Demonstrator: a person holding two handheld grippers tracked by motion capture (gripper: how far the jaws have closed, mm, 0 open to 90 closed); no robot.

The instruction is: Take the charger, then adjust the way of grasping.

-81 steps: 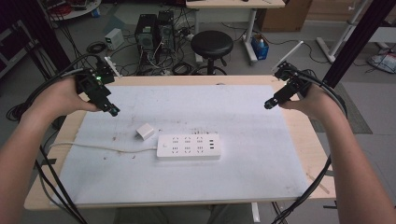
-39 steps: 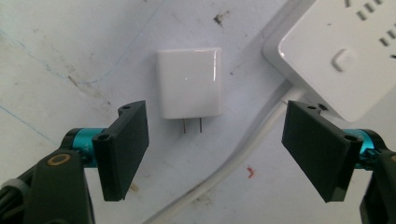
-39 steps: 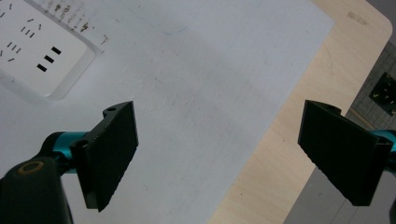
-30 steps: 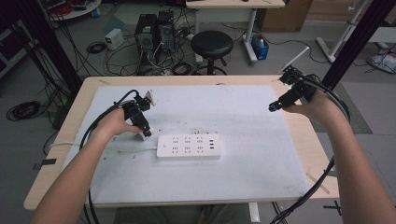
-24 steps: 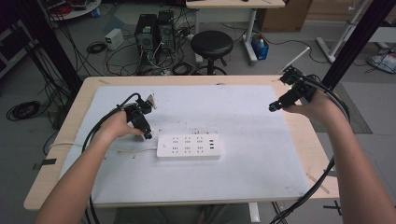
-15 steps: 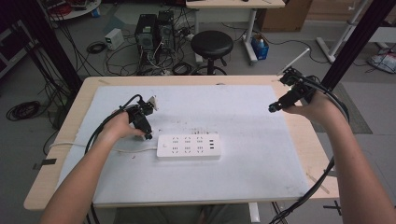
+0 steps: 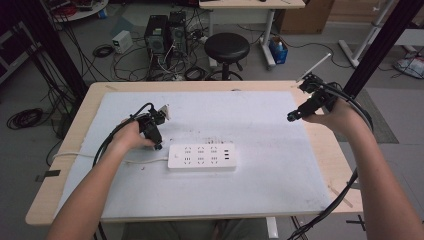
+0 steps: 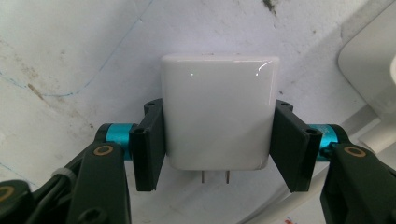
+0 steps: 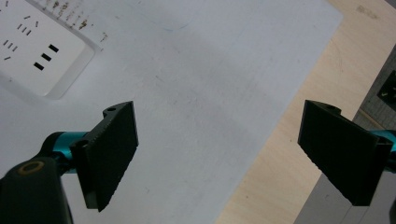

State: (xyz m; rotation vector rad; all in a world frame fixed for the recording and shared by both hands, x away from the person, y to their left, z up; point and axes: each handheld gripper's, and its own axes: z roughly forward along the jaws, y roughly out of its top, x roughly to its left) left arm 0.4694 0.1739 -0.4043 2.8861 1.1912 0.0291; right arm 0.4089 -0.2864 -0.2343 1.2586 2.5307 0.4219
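A white plug adapter (image 8: 217, 109) lies on the white mat with its two metal prongs toward the camera. My left gripper (image 8: 218, 109) has just been closing on it, and both black pads now press its sides. In the high view my left gripper (image 7: 156, 144) points down just left of the white power strip (image 7: 201, 156) and covers the adapter. My right gripper (image 7: 291, 118) hovers over the mat's right part, far from the strip. Its jaws (image 9: 224, 154) stand wide open with nothing between them.
The strip's white cable (image 7: 100, 157) runs left off the table. The white mat (image 7: 260, 125) covers most of the wooden table (image 7: 325, 150). A stool (image 7: 227, 47), computer cases and floor cables lie beyond the far edge.
My left hand came in from the table's left side to the adapter beside the strip, and the jaws closed on it. The right hand stayed where it was.
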